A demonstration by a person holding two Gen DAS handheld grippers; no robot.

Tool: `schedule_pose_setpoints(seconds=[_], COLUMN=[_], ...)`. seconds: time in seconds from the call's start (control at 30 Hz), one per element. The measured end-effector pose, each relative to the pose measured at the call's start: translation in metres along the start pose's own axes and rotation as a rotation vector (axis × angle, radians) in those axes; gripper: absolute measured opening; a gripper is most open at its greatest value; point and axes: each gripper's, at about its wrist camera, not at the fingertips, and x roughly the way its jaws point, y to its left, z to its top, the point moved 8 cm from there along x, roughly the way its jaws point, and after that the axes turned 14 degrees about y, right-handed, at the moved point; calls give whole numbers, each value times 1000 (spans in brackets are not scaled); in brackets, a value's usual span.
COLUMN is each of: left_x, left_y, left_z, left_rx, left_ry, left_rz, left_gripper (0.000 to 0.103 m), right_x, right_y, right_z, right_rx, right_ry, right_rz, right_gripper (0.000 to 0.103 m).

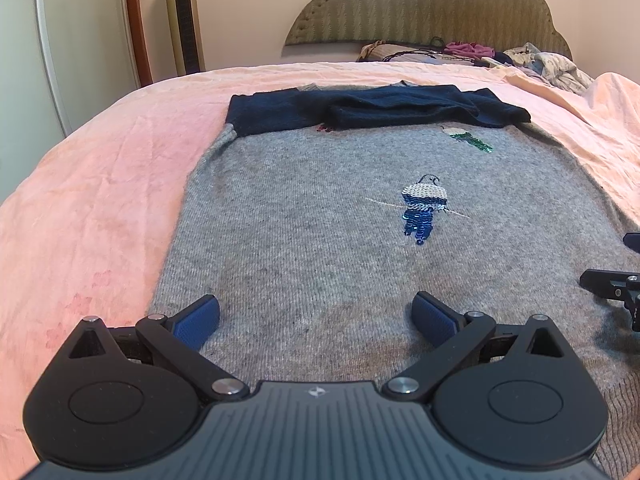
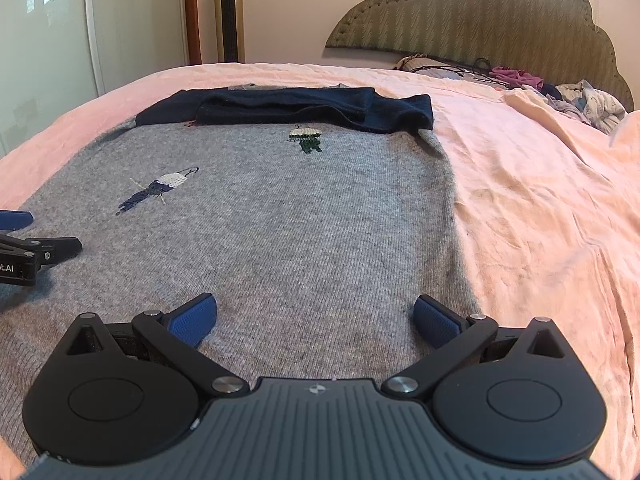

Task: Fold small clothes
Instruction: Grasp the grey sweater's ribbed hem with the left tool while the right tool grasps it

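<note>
A grey knit sweater lies flat on the pink bedspread; it also shows in the right wrist view. Its navy sleeves are folded across the far end, also in the right wrist view. Sequin figures decorate it. My left gripper is open and empty, low over the sweater's near left part. My right gripper is open and empty over the near right part, close to the sweater's right edge. Each gripper shows in the other's view, the right one and the left one.
A padded headboard stands at the far end. A pile of loose clothes and cables lies by it at the far right. A tower fan and a wardrobe stand beyond the bed's left side.
</note>
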Motion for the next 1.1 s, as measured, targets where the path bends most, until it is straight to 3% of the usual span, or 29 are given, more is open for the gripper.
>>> schedule_pose_setpoints(seconds=[0.13, 0.3, 0.43, 0.5, 0.63, 0.7, 0.83, 0.93, 1.03, 1.07, 1.1], left_x=[-14, -46, -50, -52, -57, -56, -54, -53, -56, -57, -57], left_y=[5, 51, 84, 86, 75, 70, 69, 68, 63, 63, 63], left_z=[-6, -29, -50, -56, -59, -61, -63, -66, -70, -72, -74], left_rx=[0, -109, -254, -277, -272, -300, -355, -392, -391, -391, -384], left_ry=[21, 9, 78, 73, 102, 139, 176, 199, 232, 240, 248], left_rz=[-11, -120, -295, -351, -486, -594, -702, -743, -785, -778, -750], left_gripper=[103, 103, 103, 103, 103, 103, 103, 102, 100, 97, 83], right_x=[-10, -45, -56, -57, -58, -60, -68, -73, -75, -76, -77], right_y=[-4, -51, -106, -119, -111, -99, -83, -70, -68, -69, -71], right_z=[-1, -11, -31, -41, -56, -62, -71, -78, -81, -81, -83], right_rx=[19, 243, 461, 510, 519, 478, 437, 421, 424, 437, 448], right_ry=[12, 15, 61, 94, 140, 175, 222, 250, 243, 240, 240], right_rz=[55, 332, 451, 491, 610, 657, 720, 772, 761, 769, 770], right_gripper=[103, 103, 103, 103, 103, 103, 103, 101, 97, 95, 90])
